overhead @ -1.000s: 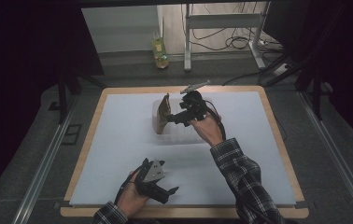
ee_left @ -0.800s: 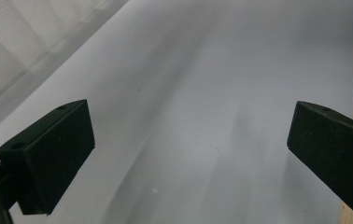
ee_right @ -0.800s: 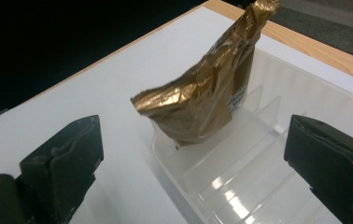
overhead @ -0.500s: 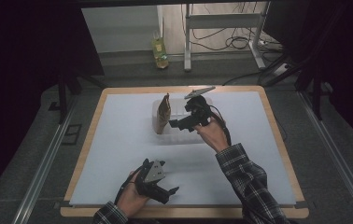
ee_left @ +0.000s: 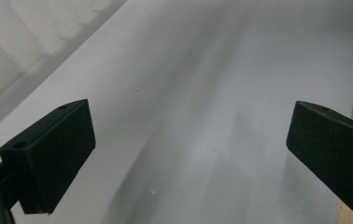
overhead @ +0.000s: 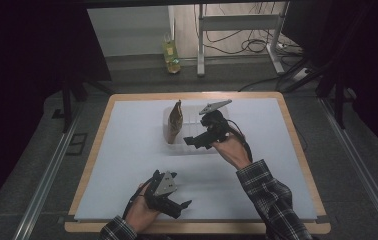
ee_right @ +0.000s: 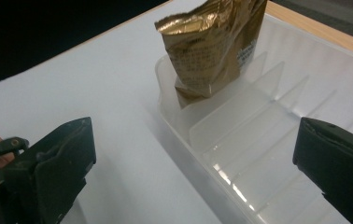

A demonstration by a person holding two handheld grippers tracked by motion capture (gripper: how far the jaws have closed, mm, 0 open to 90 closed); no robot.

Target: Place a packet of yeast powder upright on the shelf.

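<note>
Right gripper (overhead: 203, 140) is spread wide with nothing between the jaws, held over the near edge of the clear divided tray (overhead: 197, 149) mid-table. In the right gripper view the jaws straddle the tray's near wall: one jaw over bare white mat (ee_right: 72, 93), the other over the slotted compartments. The gold foil pouch (ee_right: 212, 44) stands straight ahead of that gripper and slightly toward its left jaw, upright in the tray's end slot, crumpled top up, long axis roughly vertical with a slight lean. In the high view the pouch (overhead: 174, 121) sits at the tray's left end, just beside the right gripper's tips but not touching. Left gripper (overhead: 169, 200) is also wide open and empty, parked low near the table's front edge, well apart from tray and pouch, pointing across bare mat. My read: the right hand is much nearer, so any grab on the pouch falls to it, with a short reach forward and left and the jaws closing across the pouch's flat faces.
</note>
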